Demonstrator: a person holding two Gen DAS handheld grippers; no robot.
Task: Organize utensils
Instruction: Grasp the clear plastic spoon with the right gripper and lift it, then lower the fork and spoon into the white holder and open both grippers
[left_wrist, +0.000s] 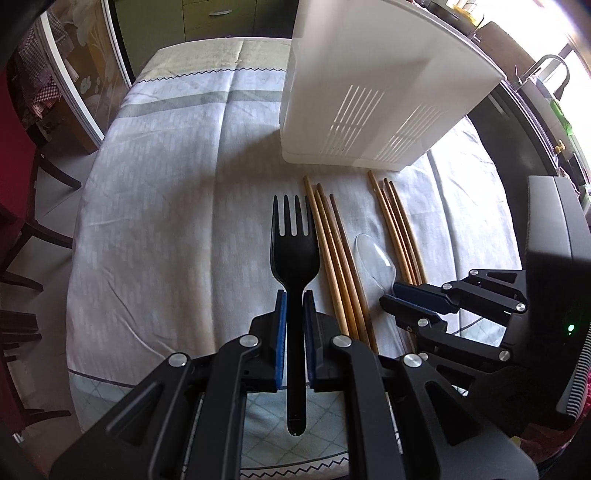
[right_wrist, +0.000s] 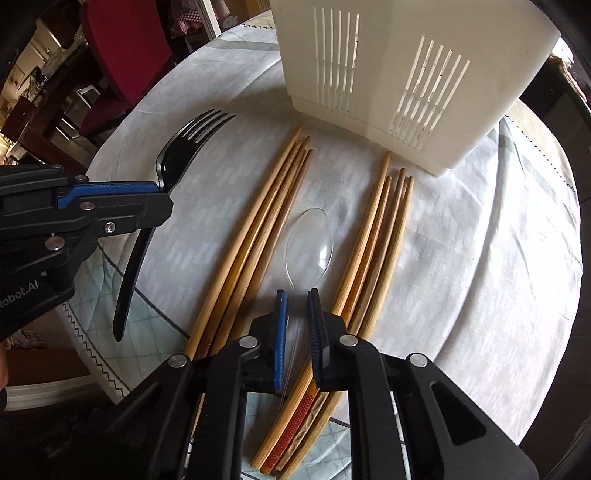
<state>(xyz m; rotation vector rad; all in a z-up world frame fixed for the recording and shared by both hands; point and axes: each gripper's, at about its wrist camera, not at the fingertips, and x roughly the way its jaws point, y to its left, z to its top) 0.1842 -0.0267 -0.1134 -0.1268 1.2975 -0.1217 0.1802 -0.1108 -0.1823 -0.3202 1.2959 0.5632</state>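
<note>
While the left gripper (left_wrist: 295, 295) holds the black fork (left_wrist: 294, 236) by its neck, tines pointing ahead and the handle running back between the blue pads, the fork hangs clear of the tablecloth (left_wrist: 166, 206). From the right wrist view it shows off to the left, lifted above the cloth. The right gripper (right_wrist: 297, 295) is down between the two bundles of chopsticks, its jaws drawn in narrow on the thin handle of the clear spoon (right_wrist: 310, 240). The spoon's bowl lies on the cloth just ahead of the fingertips. One bundle (right_wrist: 258, 221) lies left of the spoon, the other (right_wrist: 380, 229) right of it, both flat on the cloth. The white slotted caddy (right_wrist: 388, 74) stands upright just beyond the chopstick tips.
</note>
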